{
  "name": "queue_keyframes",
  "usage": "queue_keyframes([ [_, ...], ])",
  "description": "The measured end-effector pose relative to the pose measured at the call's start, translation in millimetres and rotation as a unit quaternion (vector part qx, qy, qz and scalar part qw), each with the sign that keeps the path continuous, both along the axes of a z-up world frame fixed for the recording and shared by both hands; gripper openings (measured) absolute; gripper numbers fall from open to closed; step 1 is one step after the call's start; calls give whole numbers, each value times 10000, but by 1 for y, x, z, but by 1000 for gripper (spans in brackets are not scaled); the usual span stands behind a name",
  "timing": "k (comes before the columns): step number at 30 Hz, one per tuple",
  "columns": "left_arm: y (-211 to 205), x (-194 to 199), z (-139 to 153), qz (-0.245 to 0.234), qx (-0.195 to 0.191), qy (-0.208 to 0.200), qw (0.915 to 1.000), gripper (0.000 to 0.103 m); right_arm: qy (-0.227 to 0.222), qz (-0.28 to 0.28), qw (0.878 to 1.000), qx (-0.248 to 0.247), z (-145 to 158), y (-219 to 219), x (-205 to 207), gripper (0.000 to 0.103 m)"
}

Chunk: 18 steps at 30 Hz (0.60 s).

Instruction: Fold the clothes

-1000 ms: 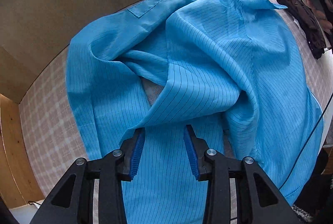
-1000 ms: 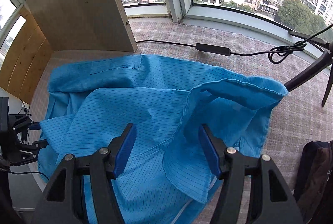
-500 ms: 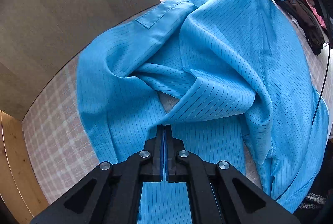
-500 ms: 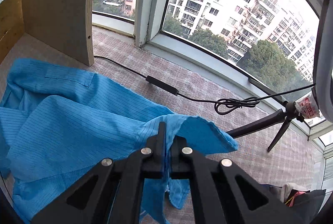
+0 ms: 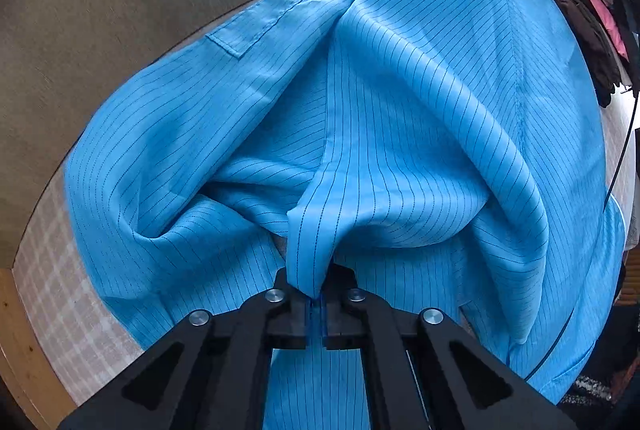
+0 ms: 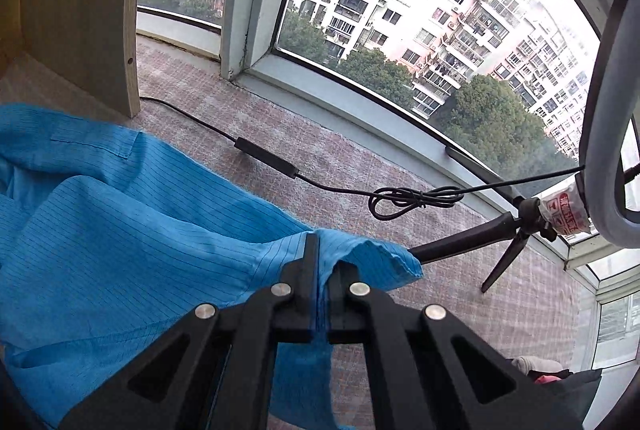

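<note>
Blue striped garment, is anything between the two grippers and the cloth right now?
Nothing visible. The left gripper is shut on a fold of the blue striped garment, and the right gripper is shut on its edge near the black cable.

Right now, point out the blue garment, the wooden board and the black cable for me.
blue garment (image 5: pixel 420 110), left wrist view, on its striped raised panel.
wooden board (image 6: pixel 80 14), right wrist view, on its broad face.
black cable (image 6: pixel 266 156), right wrist view, on its inline box.
</note>
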<state>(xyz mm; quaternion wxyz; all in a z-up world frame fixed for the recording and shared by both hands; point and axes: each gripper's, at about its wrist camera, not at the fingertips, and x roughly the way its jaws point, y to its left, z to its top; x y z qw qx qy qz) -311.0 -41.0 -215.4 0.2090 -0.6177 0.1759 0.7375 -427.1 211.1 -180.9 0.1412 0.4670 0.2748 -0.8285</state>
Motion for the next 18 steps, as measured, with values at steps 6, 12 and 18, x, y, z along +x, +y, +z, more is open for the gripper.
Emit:
queue_keyframes([
  [6,-56,-30,71,766,-462,1200,9887,1,834,-56,9964,124,33,9,0,1],
  [12,-90,-77,63,1250,-999,1501,9756,1,1144,65,9898,850,11,-8,-20,1],
  [18,-75,-107,-2,1076,-1552,1169,9750,12,1160,169,9735,1965,-58,-30,-32,1],
])
